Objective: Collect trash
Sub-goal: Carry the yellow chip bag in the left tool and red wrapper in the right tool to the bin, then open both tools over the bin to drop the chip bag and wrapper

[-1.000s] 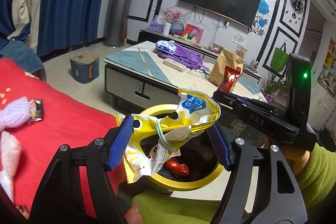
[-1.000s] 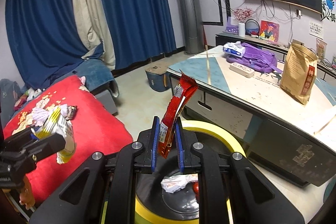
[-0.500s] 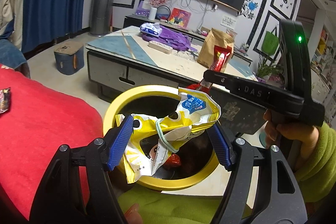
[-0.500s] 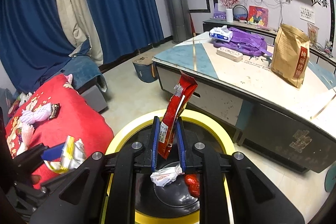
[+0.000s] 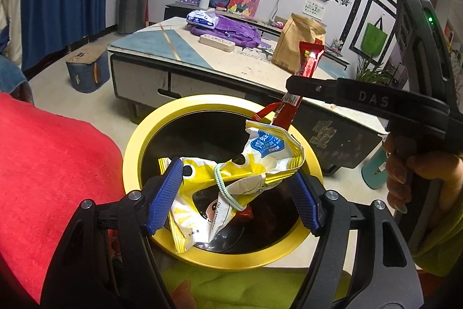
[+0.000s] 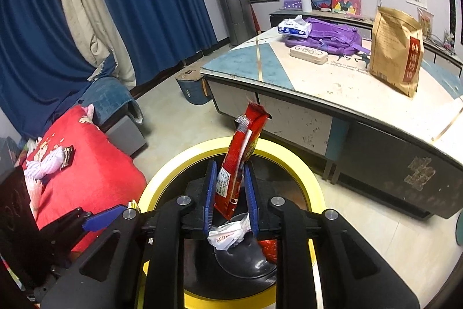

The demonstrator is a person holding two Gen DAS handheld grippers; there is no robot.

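Observation:
A round bin with a yellow rim (image 5: 136, 144) and black inside stands on the floor; it also shows in the right wrist view (image 6: 292, 155). My left gripper (image 5: 237, 193) holds a crumpled yellow snack bag (image 5: 231, 173) across its wide jaws, right above the bin's opening. My right gripper (image 6: 230, 193) is shut on a red wrapper (image 6: 240, 161) that stands upright above the bin; that wrapper also shows in the left wrist view (image 5: 306, 62). A white crumpled wrapper (image 6: 228, 230) and a red piece (image 6: 269, 248) lie inside the bin.
A red cushion (image 5: 43, 164) lies left of the bin, with a knitted toy (image 6: 49, 162) and a small dark wrapper (image 6: 67, 155) on it. A low table (image 6: 318, 83) behind the bin carries a brown paper bag (image 6: 396, 48), a purple bag (image 6: 327, 36) and tissues.
Both grippers have moved in over the bin with their wrappers. The bin now fills more of both views. The right gripper's jaws stand slightly wider around the red wrapper.

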